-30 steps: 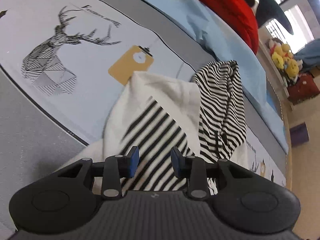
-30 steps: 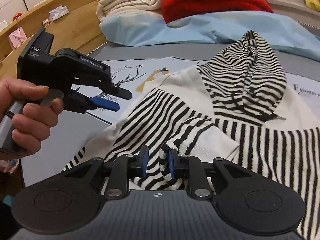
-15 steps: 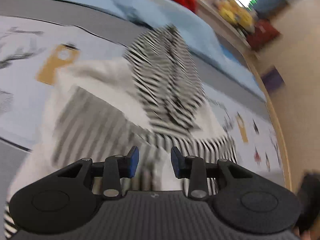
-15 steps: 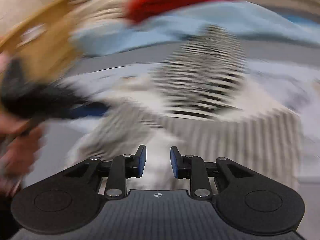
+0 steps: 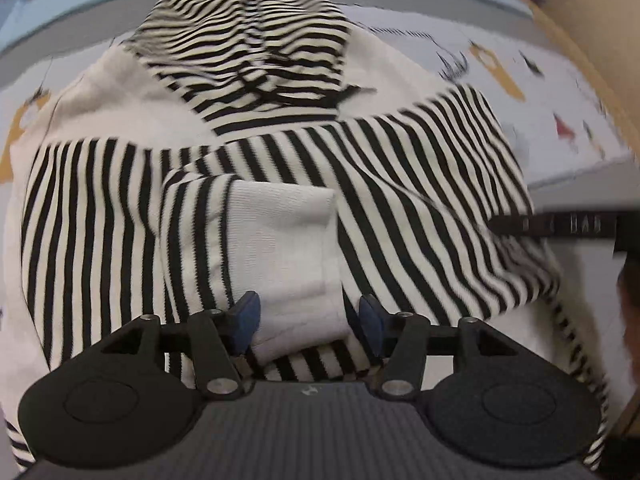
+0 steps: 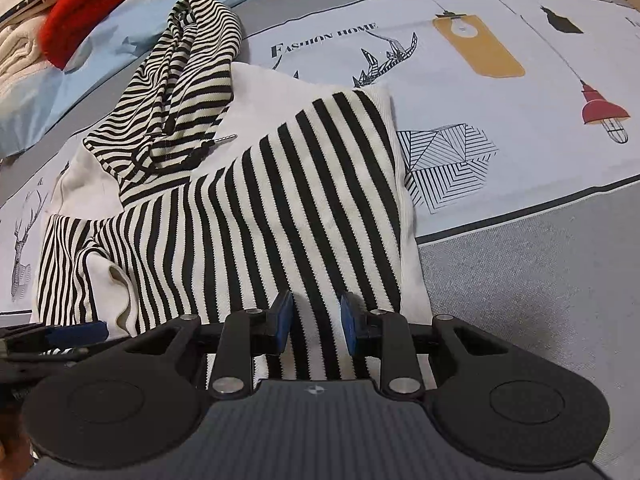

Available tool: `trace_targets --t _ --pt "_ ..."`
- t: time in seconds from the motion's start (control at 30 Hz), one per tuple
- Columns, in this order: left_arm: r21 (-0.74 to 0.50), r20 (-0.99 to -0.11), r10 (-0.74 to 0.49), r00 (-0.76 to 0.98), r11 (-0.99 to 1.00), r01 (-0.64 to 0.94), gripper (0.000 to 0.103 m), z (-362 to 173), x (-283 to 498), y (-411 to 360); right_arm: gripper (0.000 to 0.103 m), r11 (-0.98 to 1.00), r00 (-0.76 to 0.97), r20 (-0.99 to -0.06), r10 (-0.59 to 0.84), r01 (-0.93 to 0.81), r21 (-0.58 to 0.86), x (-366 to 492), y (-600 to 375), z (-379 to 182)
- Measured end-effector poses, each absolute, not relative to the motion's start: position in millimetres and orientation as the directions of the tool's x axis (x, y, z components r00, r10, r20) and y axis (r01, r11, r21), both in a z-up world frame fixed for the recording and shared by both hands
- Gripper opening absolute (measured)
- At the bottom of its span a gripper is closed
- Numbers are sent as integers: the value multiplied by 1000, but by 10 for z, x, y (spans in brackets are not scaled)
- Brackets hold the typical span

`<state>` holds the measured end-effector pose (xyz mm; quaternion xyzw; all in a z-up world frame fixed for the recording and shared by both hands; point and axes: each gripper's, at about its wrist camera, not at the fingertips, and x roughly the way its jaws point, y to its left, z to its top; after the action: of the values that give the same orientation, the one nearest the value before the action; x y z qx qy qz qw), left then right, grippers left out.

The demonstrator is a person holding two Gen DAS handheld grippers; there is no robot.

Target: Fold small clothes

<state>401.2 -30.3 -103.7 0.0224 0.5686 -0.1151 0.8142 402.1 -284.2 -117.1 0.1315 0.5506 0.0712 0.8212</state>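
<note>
The left wrist view is smeared at its edges, and at its right rim a dark bar and a blurred shape, probably the right gripper's side and the hand holding it, are cut off too much to read. The striped hoodie (image 5: 400, 184) lies spread on the printed bedsheet (image 6: 520, 128), its hood (image 6: 188, 68) bunched toward the pillows and both sleeves folded across the body. The white cuff (image 5: 288, 248) of one sleeve lies between the fingers of the left gripper (image 5: 308, 322); its jaws are opening and the blue pads stand clear of the cloth on both sides. The right gripper (image 6: 316, 322) hovers over the lower edge of the striped front with its jaws a little apart, fabric showing in the gap, and nothing clamped as far as the view shows. In the right wrist view the left gripper's blue fingertip (image 6: 78, 330) pokes in at the left rim, the rest cut off. Beyond the hood lie a red blanket (image 6: 76, 24), a cream blanket (image 6: 18, 54) and a pale blue pillow (image 6: 36, 92), well apart from both grippers
</note>
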Motion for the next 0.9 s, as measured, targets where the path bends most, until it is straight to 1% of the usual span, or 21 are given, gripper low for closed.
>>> trace_targets --t 0.03,0.07,0.1,0.13,0.27,0.33,0.37,0.43,0.47,0.53,0.57,0.63,0.67,0.7,0.8,0.9 --pt "-77 -931 -155 331 969 236 59 -1051 3993 -317 28 955 381 -887 262 26 294 4031 -2848 -1175" --pt "-64 -930 -146 338 968 242 47 -1055 3990 -320 28 956 379 -888 262 26 293 4062 -2829 -1176" --pt "-52 -930 -132 344 971 232 21 -1028 3987 -262 28 956 377 -889 260 26 291 4071 -2826 -1173" --pt "-46 -930 -120 347 976 214 16 -1003 3992 -176 28 957 376 -890 258 27 289 4085 -2816 -1172" --pt "-75 -894 -93 438 996 58 16 -632 3987 315 28 960 376 -892 249 28 279 4092 -2793 -1179" --pt "-117 -872 -76 484 992 -55 16 -417 3932 677 28 962 377 -894 243 27 273 4084 -2787 -1177" --pt "-160 -865 -71 496 977 -139 17 -345 3882 926 28 962 377 -894 242 26 271 4081 -2786 -1176" --pt "-231 -872 -70 484 932 -281 20 -307 3779 1328 28 963 377 -895 240 27 269 4075 -2786 -1174" --pt "-238 -881 -52 471 909 -344 23 -319 3733 1497 28 963 377 -895 238 29 268 4075 -2785 -1171" --pt "-200 -892 13 453 886 -419 30 -329 3688 1713 28 965 378 -897 229 32 260 4074 -2775 -1166" --pt "-188 -888 36 459 882 -432 34 -313 3701 1769 28 966 379 -898 223 35 254 4071 -2771 -1163" --pt "-207 -877 29 480 878 -431 34 -301 3739 1822 28 969 382 -899 212 40 246 4067 -2771 -1152" --pt "-231 -873 2 488 879 -418 38 -320 3776 1817 28 970 385 -899 207 41 241 4062 -2766 -1144" --pt "-249 -874 -26 484 882 -400 39 -359 3820 1792 28 971 389 -899 201 39 234 4058 -2757 -1136" --pt "-277 -890 -92 446 887 -369 39 -568 3921 1695 28 975 391 -900 190 32 220 4050 -2724 -1132" --pt "-304 -913 -150 378 871 -387 39 -842 3933 1620 28 979 386 -907 169 38 199 4054 -2720 -1152"
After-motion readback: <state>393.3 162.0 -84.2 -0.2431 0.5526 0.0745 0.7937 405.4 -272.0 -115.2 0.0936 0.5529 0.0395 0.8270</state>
